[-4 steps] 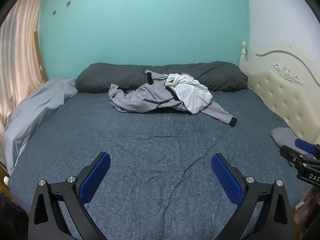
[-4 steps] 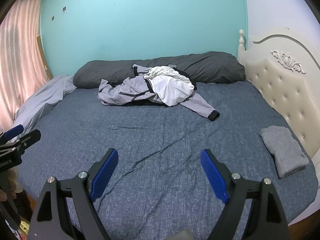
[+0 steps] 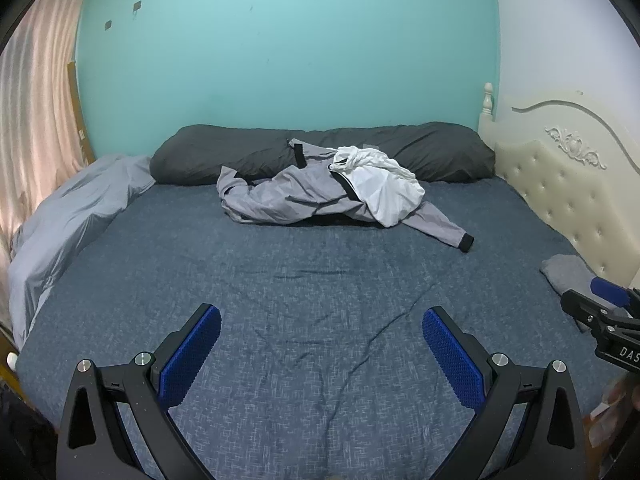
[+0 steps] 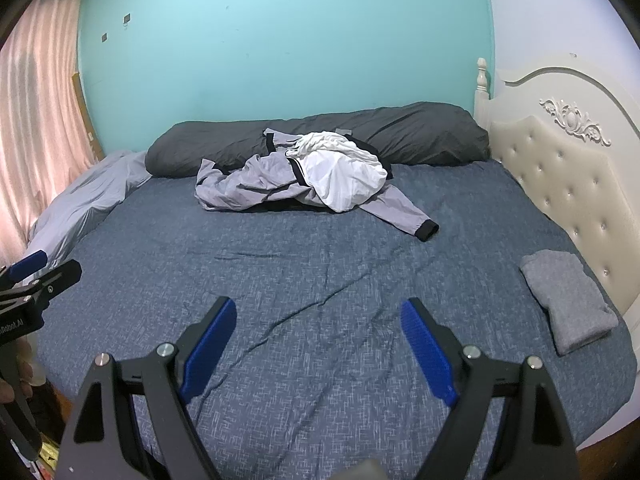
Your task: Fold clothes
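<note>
You held both the left gripper [image 3: 321, 334] and right gripper [image 4: 318, 326] with fingers spread wide and empty, well short of the crumpled grey jacket [image 4: 256, 188] under the white garment [image 4: 340, 180] at the bed's [image 4: 320, 280] far side, near one folded grey cloth [image 4: 568, 300].

Left gripper [image 3: 321, 354] and right gripper [image 4: 318, 346] hover, fingers spread wide.

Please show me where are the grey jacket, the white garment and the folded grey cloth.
grey jacket [image 4: 240, 190]: right wrist view, on its crumpled body.
white garment [image 4: 340, 178]: right wrist view, on its middle.
folded grey cloth [image 4: 568, 300]: right wrist view, on its top face.
</note>
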`<action>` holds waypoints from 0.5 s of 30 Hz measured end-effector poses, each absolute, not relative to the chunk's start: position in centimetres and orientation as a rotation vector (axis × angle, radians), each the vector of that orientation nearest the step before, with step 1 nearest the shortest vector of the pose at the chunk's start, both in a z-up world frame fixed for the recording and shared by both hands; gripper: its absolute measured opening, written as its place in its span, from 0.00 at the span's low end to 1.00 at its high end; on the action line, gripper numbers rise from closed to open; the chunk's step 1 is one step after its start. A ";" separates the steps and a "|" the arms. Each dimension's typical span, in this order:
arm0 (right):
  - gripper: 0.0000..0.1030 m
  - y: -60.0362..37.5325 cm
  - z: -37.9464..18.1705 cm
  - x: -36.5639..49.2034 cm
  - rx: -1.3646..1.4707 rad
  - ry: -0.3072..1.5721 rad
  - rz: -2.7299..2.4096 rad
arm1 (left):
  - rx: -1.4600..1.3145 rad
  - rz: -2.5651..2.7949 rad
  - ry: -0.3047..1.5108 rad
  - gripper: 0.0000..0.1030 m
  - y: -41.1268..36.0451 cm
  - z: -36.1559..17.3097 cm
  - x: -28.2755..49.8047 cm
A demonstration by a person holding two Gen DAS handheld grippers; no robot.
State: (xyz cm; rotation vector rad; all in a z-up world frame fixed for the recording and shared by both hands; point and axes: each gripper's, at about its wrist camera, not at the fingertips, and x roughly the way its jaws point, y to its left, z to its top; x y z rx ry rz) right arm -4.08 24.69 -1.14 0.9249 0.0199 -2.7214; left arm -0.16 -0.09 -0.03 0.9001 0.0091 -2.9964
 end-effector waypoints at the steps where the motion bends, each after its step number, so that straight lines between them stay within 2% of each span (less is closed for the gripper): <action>1: 0.83 24.7 -1.2 -4.1 0.924 0.018 -2.721 | 0.900 -2.996 0.009 1.00 0.0 0.0 -0.2; 15: 0.83 24.8 -1.7 -4.2 0.923 0.015 -2.723 | 0.925 -3.002 0.025 1.00 0.2 0.1 -0.1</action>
